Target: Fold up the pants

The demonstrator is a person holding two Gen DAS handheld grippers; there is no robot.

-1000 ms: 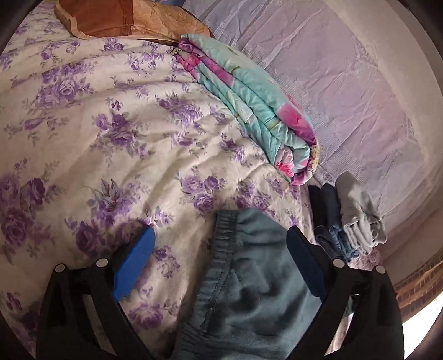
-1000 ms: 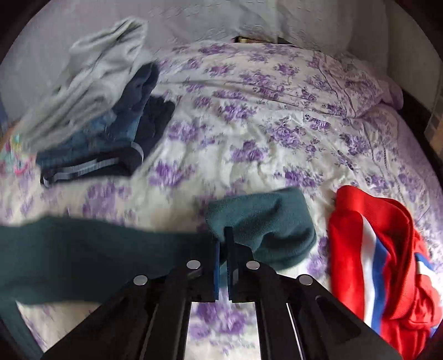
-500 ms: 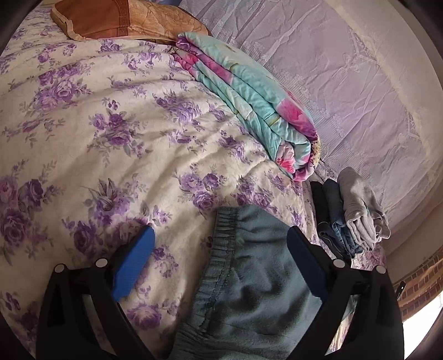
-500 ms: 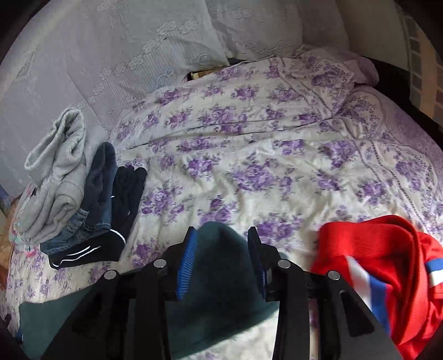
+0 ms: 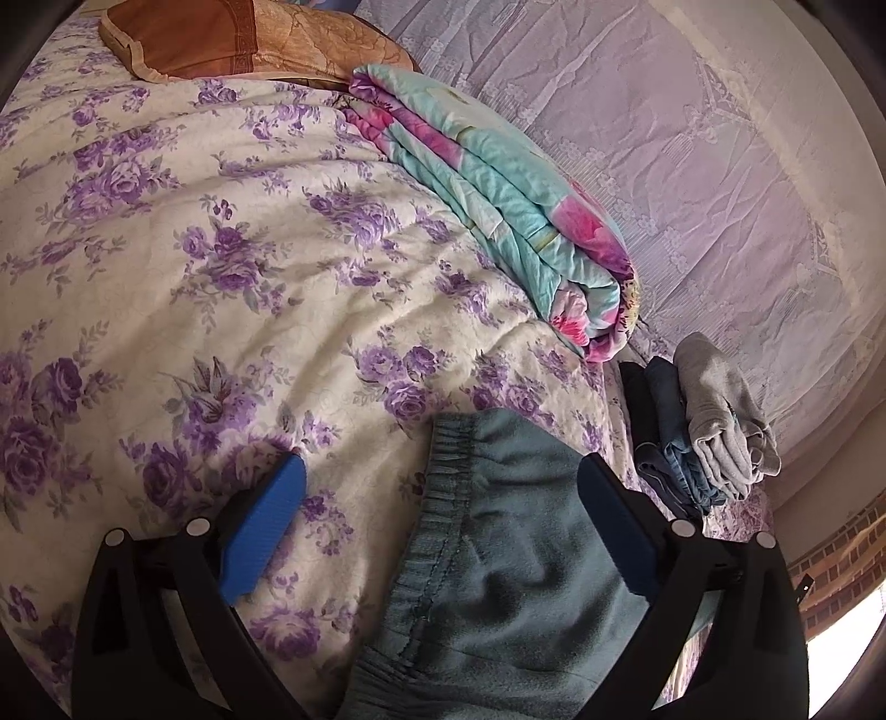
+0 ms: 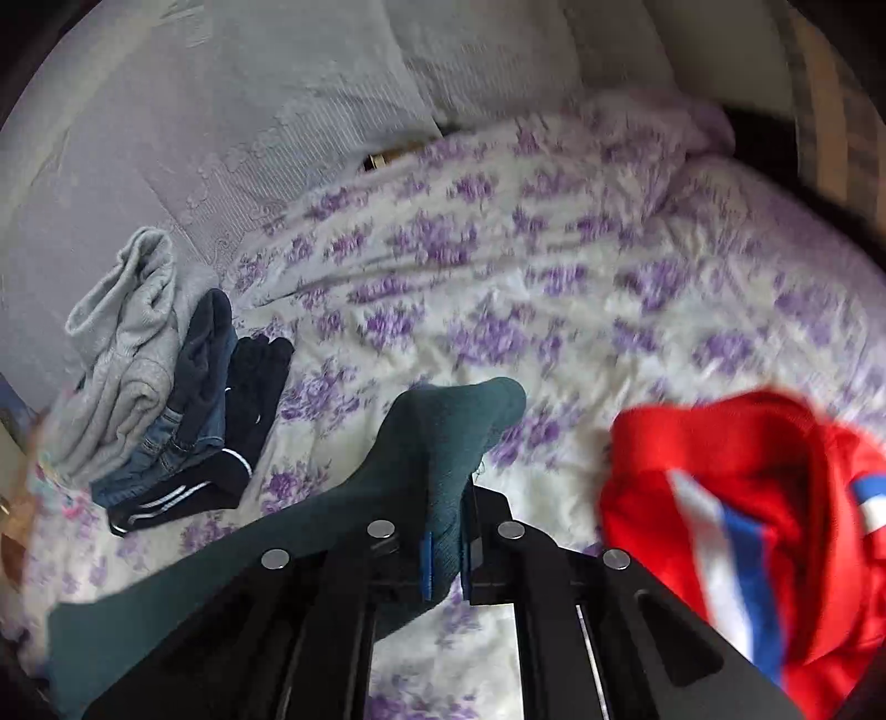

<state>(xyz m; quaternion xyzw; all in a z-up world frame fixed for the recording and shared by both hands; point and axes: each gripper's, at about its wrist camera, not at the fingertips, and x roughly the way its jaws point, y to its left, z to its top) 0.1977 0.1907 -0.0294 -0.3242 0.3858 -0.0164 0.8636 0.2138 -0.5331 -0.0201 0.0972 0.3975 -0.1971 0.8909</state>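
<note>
Teal fleece pants point(image 5: 498, 565) lie on the floral bedspread point(image 5: 194, 277), their elastic waistband point(image 5: 443, 471) between my left fingers. My left gripper point(image 5: 443, 531) is open wide and hovers over the waistband, blue pads on either side. In the right wrist view my right gripper point(image 6: 443, 559) is shut on the leg end of the teal pants point(image 6: 443, 437) and holds it lifted off the bed; the leg trails down to the left.
A folded turquoise-pink quilt point(image 5: 515, 216) and a brown pillow point(image 5: 232, 39) lie along the wall. A stack of folded grey, denim and black clothes point(image 6: 166, 399) sits by the wall point(image 5: 714, 432). A red garment with white-blue stripes point(image 6: 747, 526) lies at right.
My right gripper opened over the pant leg end, then shut on it and lifted it. The left gripper stayed open over the waistband and drifted slightly.
</note>
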